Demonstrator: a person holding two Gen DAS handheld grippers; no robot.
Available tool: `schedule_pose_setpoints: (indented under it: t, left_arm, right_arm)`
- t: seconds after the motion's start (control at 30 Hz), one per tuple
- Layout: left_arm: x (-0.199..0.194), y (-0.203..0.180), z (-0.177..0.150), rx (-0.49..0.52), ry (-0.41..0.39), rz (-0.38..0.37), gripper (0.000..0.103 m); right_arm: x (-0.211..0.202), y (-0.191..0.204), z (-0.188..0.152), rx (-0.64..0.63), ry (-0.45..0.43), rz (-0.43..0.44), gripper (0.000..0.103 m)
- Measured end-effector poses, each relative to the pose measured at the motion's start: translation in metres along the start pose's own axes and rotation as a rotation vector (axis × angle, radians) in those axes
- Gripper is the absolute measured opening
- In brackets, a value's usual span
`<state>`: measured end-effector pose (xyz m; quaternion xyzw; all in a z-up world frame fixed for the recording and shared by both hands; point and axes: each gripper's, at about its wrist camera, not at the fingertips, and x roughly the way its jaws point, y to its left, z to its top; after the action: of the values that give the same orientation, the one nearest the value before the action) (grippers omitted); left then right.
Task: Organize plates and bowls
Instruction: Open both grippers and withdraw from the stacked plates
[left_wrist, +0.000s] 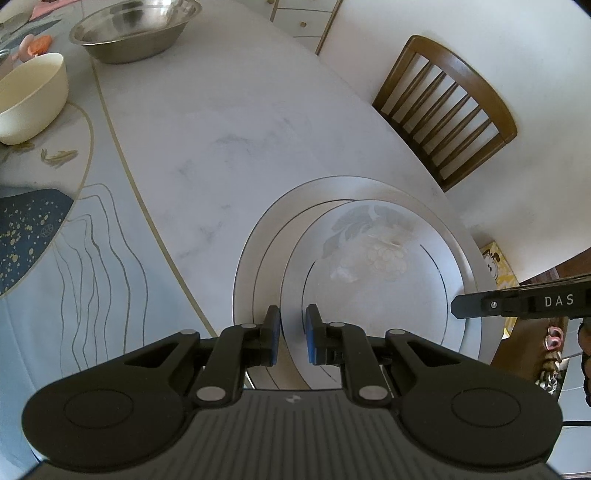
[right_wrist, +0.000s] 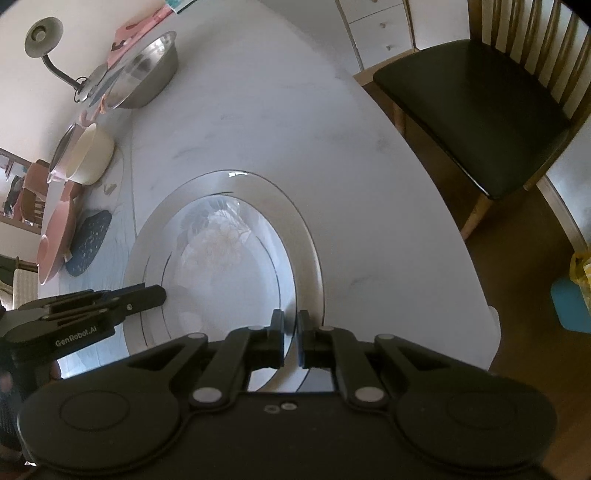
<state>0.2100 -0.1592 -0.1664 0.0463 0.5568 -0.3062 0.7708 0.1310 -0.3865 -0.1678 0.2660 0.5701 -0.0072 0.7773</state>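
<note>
We read the step in hand as stacking plates: a smaller white plate with a grey floral print (left_wrist: 373, 266) lies inside a larger white plate with a thin dark rim line (left_wrist: 258, 243), low and right of centre in the left wrist view, both near the edge of the white marble-patterned counter (left_wrist: 229, 122). The left hand-held gripper (left_wrist: 293, 332) has its blue-padded jaws narrow, straddling the near rim of the floral plate; a slit of plate shows between the pads, so we judge it pinched on that rim, though the contact itself is hard to see. The right hand-held gripper (right_wrist: 290, 338) is nearly closed over the opposite rim, at the lower centre of its own view; whether it bites the floral plate alone or both rims together we cannot tell. Each gripper appears side-on in the other's view, at the plate's far edge. We judge that the floral plate is either just seated or about to be lifted; the frames do not decide which. If seated, the next move calls for easing both sets of jaws apart and drawing clear without dragging the stack toward the counter edge. Remaining to sort, at upper left of the left wrist view: a cream round bowl (left_wrist: 31, 99) and a large stainless steel bowl (left_wrist: 133, 29). A pink dish (right_wrist: 55, 240) at left of the right wrist view is edge-on and distorted; its shape is unclear. The plates' near rims are hidden behind the gripper bodies.
</note>
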Motion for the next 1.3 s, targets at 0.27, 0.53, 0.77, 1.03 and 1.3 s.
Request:
schedule_pose_setpoints:
  t: [0.27,0.53,0.77,1.03,1.3]
  left_arm:
    - [-0.003,0.004,0.001,-0.015,0.010,-0.011,0.013]
    - [-0.013,0.005,-0.003,0.006,-0.021,-0.005,0.013]
    - [-0.022,0.003,-0.007,0.020,-0.050,0.003,0.013]
    - [-0.044,0.004,-0.008,0.024,-0.114,-0.004,0.013]
    - [-0.075,0.009,-0.006,0.017,-0.225,0.034,0.036]
  right_arm:
    - [0.003,0.004,0.001,0.001,-0.001,-0.013,0.007]
    - [0.003,0.009,0.003,-0.026,0.000,-0.038,0.008]
    - [-0.014,0.015,0.005,-0.066,-0.047,-0.064,0.015]
    - [-0.041,0.020,0.006,-0.107,-0.122,-0.055,0.025]
    - [-0.048,0.070,0.012,-0.264,-0.181,-0.045,0.038]
